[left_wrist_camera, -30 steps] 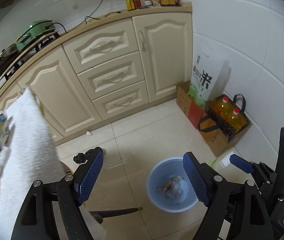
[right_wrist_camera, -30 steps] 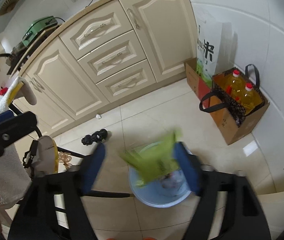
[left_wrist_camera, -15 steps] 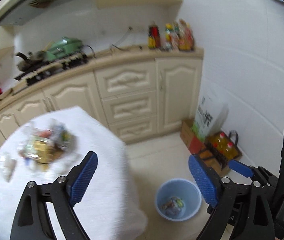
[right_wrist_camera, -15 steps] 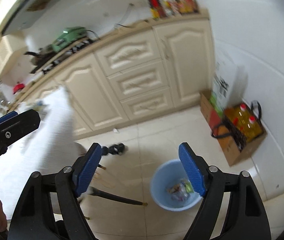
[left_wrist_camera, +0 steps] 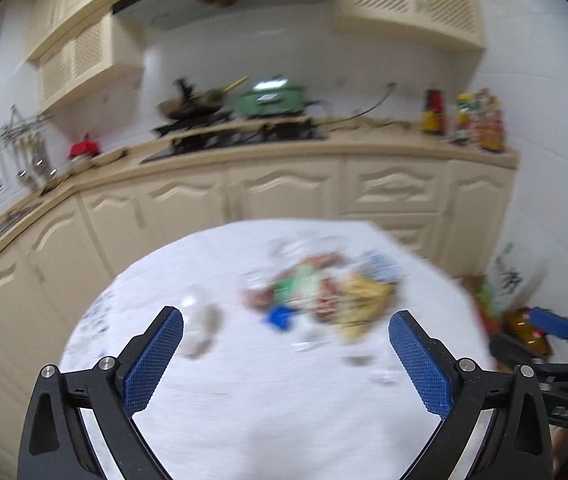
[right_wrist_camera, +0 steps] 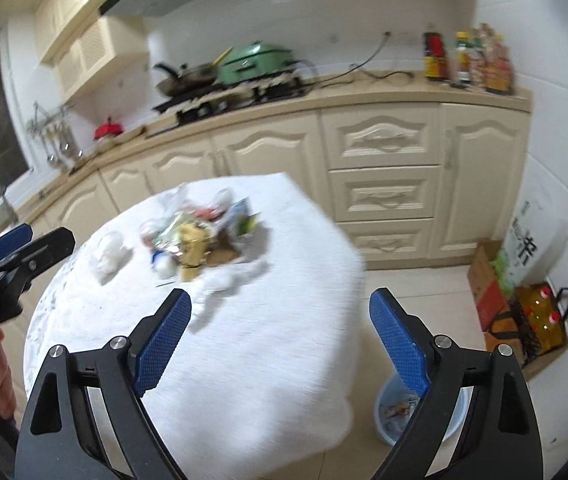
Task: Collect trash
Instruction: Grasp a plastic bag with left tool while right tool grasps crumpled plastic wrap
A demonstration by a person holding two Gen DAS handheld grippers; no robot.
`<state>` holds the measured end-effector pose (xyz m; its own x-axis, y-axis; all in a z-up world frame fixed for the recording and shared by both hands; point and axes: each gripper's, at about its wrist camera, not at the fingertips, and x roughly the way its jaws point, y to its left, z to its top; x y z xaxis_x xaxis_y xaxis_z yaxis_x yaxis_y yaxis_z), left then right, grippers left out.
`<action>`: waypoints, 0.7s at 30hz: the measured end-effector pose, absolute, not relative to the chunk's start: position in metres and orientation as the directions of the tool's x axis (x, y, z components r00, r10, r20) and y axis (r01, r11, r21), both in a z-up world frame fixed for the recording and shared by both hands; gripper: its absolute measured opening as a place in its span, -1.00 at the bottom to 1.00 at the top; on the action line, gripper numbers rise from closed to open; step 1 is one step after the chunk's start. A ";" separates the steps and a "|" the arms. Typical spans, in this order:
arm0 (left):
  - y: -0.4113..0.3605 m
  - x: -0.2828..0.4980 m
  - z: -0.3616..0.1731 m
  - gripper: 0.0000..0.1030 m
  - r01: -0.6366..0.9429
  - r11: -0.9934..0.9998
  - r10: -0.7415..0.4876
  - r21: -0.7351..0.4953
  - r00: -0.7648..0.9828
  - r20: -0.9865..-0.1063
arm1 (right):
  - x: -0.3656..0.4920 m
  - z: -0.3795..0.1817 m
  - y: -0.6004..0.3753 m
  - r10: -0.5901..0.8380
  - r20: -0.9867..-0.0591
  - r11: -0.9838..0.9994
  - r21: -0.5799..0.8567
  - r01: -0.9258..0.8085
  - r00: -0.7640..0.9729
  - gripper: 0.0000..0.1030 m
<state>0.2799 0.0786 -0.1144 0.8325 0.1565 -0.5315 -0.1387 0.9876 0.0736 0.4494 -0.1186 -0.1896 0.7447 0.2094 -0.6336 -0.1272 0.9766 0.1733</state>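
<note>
Trash pile (right_wrist_camera: pixel 199 236), a loose heap of wrappers and packets, lies on the round table (right_wrist_camera: pixel 267 344) with its white cloth, in the upper left of the right wrist view and just above centre in the left wrist view (left_wrist_camera: pixel 324 292), where motion blur smears it.

Nearest the lens in each view are the gripper's own blue pads. The right gripper (right_wrist_camera: pixel 279 336) has its jaws spread wide and nothing between them; bare cloth fills the gap. The left gripper (left_wrist_camera: pixel 286 352) is likewise wide open and empty, also over bare cloth.

Beyond the pads comes the heap. From the left gripper it lies almost straight ahead, a little toward the right pad, with a pale crumpled piece (left_wrist_camera: pixel 199 320) apart from it just beyond the left pad. From the right gripper the heap lies ahead and off to the left of the frame, so that arm would need to swing across. By this the left gripper looks better lined up, and probably nearer. The heap spreads side to side across both views, with no single long axis I can make out.

Low at the right of the right wrist view, partly behind the right pad, the blue bin (right_wrist_camera: pixel 388 412) stands on the floor just beside the table, some rubbish already in it. Farthest off are the cream cabinets (right_wrist_camera: pixel 384 176).
</note>
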 end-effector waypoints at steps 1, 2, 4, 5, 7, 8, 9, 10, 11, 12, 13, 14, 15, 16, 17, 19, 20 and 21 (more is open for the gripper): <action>0.089 0.285 -0.119 0.97 -0.160 0.984 0.177 0.079 0.823 -0.540 | 0.453 -0.194 -0.110 0.214 -0.643 0.976 0.169 -0.137 0.735 0.79; 0.102 0.289 -0.125 0.97 -0.174 0.981 0.192 0.085 0.812 -0.552 | 0.459 -0.197 -0.102 0.219 -0.655 0.975 0.164 -0.147 0.723 0.79; 0.122 0.301 -0.134 0.97 -0.197 0.976 0.214 0.093 0.786 -0.580 | 0.470 -0.208 -0.086 0.228 -0.681 0.974 0.156 -0.167 0.696 0.79; 0.131 0.309 -0.140 0.97 -0.198 0.976 0.212 0.091 0.772 -0.599 | 0.478 -0.214 -0.078 0.231 -0.696 0.973 0.153 -0.174 0.680 0.79; 0.145 0.328 -0.152 0.97 -0.199 0.977 0.205 0.081 0.747 -0.633 | 0.491 -0.224 -0.068 0.238 -0.718 0.971 0.154 -0.184 0.654 0.79; 0.154 0.338 -0.160 0.94 -0.210 0.974 0.213 0.085 0.720 -0.661 | 0.496 -0.229 -0.064 0.238 -0.727 0.971 0.152 -0.187 0.644 0.79; 0.158 0.342 -0.165 0.94 -0.215 0.973 0.216 0.086 0.711 -0.669 | 0.502 -0.233 -0.060 0.233 -0.738 0.971 0.146 -0.187 0.633 0.79; 0.160 0.349 -0.169 0.95 -0.219 0.972 0.220 0.087 0.706 -0.673 | 0.509 -0.238 -0.056 0.230 -0.746 0.972 0.142 -0.187 0.625 0.79; 0.164 0.356 -0.178 0.94 -0.221 0.970 0.226 0.097 0.691 -0.687 | 0.516 -0.244 -0.053 0.224 -0.758 0.973 0.138 -0.184 0.612 0.79; 0.165 0.363 -0.179 0.91 -0.221 0.970 0.230 0.105 0.677 -0.700 | 0.521 -0.247 -0.050 0.215 -0.769 0.975 0.132 -0.180 0.601 0.79; 0.167 0.368 -0.187 0.81 -0.220 0.969 0.235 0.115 0.657 -0.716 | 0.528 -0.251 -0.048 0.209 -0.779 0.976 0.128 -0.178 0.591 0.79; 0.168 0.374 -0.191 0.68 -0.219 0.968 0.235 0.118 0.650 -0.723 | 0.533 -0.255 -0.045 0.201 -0.791 0.976 0.114 -0.184 0.577 0.79; 0.164 0.389 -0.191 0.61 -0.218 0.969 0.235 0.120 0.641 -0.730 | 0.537 -0.257 -0.043 0.183 -0.798 0.978 0.088 -0.188 0.574 0.79; 0.165 0.395 -0.193 0.41 -0.213 0.970 0.227 0.116 0.631 -0.742 | 0.540 -0.258 -0.043 0.175 -0.804 0.979 0.083 -0.184 0.569 0.79; 0.164 0.401 -0.196 0.19 -0.206 0.973 0.212 0.104 0.623 -0.753 | 0.543 -0.257 -0.045 0.185 -0.804 0.978 0.095 -0.184 0.566 0.79; 0.163 0.416 -0.196 -0.24 -0.201 0.975 0.204 0.100 0.611 -0.765 | 0.548 -0.257 -0.048 0.187 -0.803 0.978 0.100 -0.181 0.565 0.73; 0.163 0.418 -0.197 -0.23 -0.192 0.977 0.192 0.091 0.609 -0.770 | 0.551 -0.256 -0.049 0.187 -0.805 0.978 0.098 -0.184 0.563 0.63; 0.164 0.422 -0.196 -0.24 -0.191 0.977 0.192 0.091 0.614 -0.766 | 0.553 -0.257 -0.049 0.203 -0.805 0.974 0.109 -0.197 0.557 0.61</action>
<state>0.4224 0.1635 -0.1956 0.6138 0.1916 -0.7659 -0.1911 0.9773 0.0914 0.5532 -0.0488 -0.2567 0.5572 0.2026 -0.8053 -0.1969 0.9744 0.1089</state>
